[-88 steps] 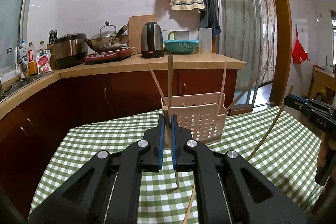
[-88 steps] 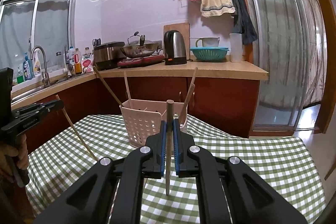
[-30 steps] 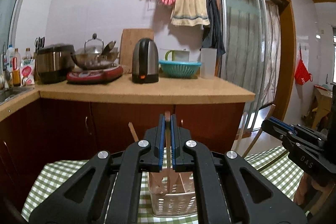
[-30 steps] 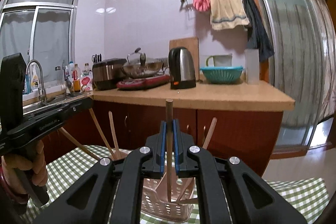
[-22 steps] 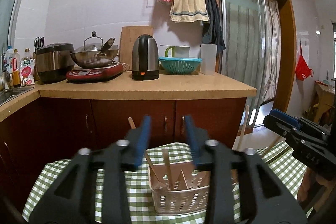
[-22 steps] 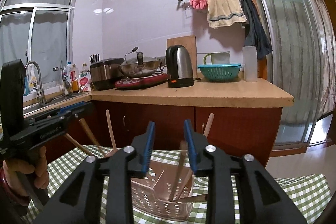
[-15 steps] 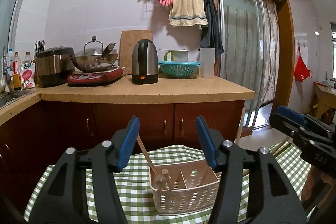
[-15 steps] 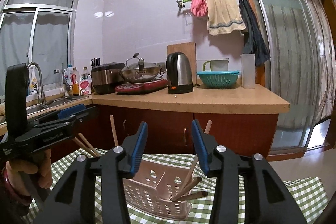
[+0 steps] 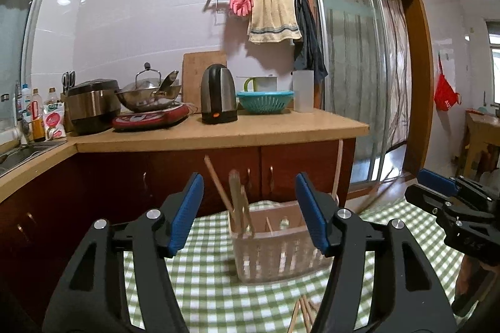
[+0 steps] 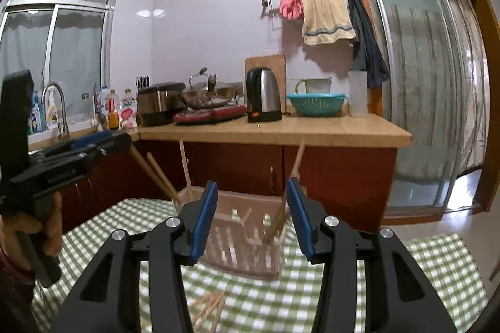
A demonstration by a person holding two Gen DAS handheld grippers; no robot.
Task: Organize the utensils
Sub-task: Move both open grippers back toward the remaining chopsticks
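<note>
Reading no clear writing, we list a basket (image 9: 275, 251) holding upright chopsticks (image 9: 237, 195) on the checked tablecloth (image 9: 212, 295). Left gripper (image 9: 250, 211): jaws opening, nothing gripped. Right gripper (image 10: 251, 216): wide, empty.

Green-and-white checked tablecloth (image 9: 206, 286). Pale pinkish slotted basket (image 9: 275, 251) with light wooden chopsticks (image 9: 237, 195). Left gripper (image 9: 250, 211) black with blue pads, right gripper (image 10: 251, 214) the same. Far counter (image 9: 218, 130) tan on dark red-brown cabinets (image 9: 125, 173). Kettle (image 9: 217, 94) black and steel, colander (image 9: 265, 101) teal, cooktop (image 9: 150, 119) red. Pink rubber gloves (image 9: 241, 1), beige towel (image 9: 273, 16) (blue stripe near hem), dark cloth (image 9: 307, 45) on a white tiled wall (image 9: 150, 5).
</note>
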